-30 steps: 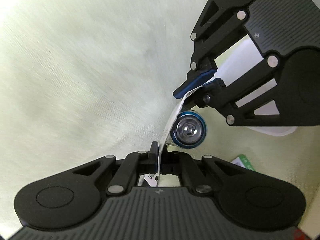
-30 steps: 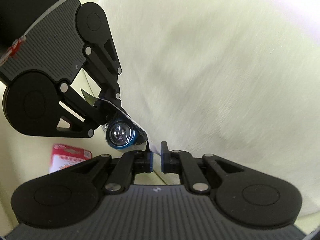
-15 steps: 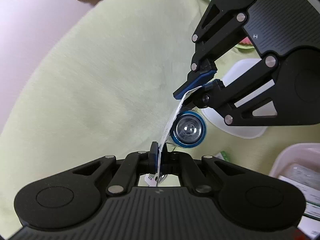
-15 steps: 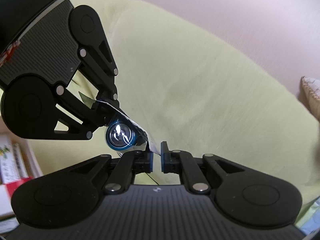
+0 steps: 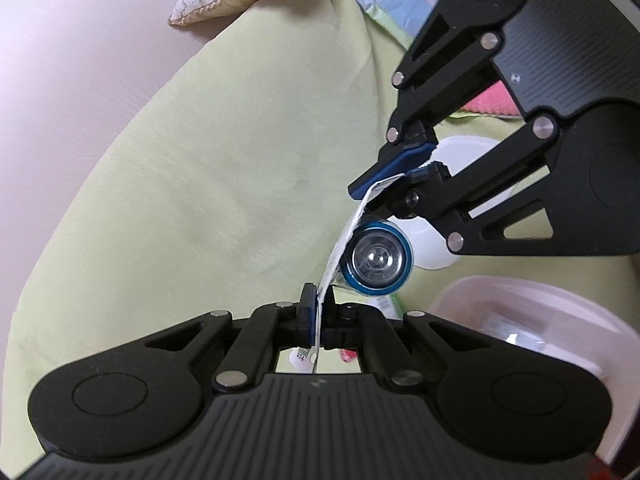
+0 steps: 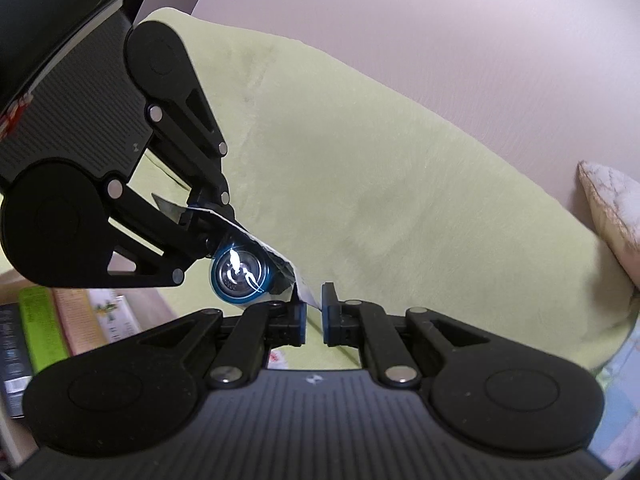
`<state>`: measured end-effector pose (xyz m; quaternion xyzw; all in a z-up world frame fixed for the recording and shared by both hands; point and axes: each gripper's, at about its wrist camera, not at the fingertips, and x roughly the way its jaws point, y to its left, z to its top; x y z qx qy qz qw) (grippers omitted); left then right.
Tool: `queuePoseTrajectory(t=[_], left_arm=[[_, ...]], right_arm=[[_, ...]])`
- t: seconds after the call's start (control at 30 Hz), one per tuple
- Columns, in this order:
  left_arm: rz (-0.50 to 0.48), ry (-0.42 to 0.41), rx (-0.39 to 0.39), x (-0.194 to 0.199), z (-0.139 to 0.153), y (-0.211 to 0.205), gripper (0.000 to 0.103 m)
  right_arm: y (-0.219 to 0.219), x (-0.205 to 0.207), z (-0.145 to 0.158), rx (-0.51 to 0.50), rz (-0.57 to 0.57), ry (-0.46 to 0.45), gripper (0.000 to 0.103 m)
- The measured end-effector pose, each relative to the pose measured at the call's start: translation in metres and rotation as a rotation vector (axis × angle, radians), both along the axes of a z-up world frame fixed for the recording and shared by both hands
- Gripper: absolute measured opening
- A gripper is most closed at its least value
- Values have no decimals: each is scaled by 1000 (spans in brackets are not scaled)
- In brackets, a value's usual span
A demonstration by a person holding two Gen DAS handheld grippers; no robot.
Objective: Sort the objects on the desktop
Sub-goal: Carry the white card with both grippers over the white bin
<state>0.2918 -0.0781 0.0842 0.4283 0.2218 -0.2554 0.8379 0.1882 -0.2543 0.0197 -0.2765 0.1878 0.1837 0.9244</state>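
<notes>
While the left claw (image 5: 318, 304) is clamped on one edge of the battery pack (image 5: 376, 256), the right claw (image 6: 315, 314) pinches the opposite edge. Its own view shows a narrow gap beside the card, though. So the pack hangs bowed between them, up over the green cloth (image 5: 200, 200). My guess is it's mid-carry toward the pink tub (image 5: 500, 280) or the white bowl (image 5: 464, 148), so one claw lets go or both travel together. The little tag is too small to read.
</notes>
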Motion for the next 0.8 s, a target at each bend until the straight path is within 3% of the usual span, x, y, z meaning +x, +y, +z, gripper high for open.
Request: queuePoseTrajectory(t=[0.1,0.17,0.27,0.37,0.47,0.53,0.67,0.8], left_arm=[[5,9,-9,-51,5,-24,0],[5,22,-12,-101,-31,-29,0],[12,43,-20,-115,-35,-26,0],[24,67,-32,-124,-37,-24,0],[30,93,-37,-128,-40,-31,0],[37,112,-45,-131,-42,-32,0],[52,152,-64,-138,-47,-30,0],[67,192,-83,-146,-51,-27,0]], right_arm=[[-9,-27,-4,6,-1,19,6],[-16,-44,-7,8,0,34,6],[-23,-71,-8,11,2,55,6],[6,-150,35,17,2,77,6],[1,-182,28,21,3,101,6],[15,-146,49,23,4,119,6],[43,-174,47,24,6,156,6],[64,-148,52,24,6,194,7]])
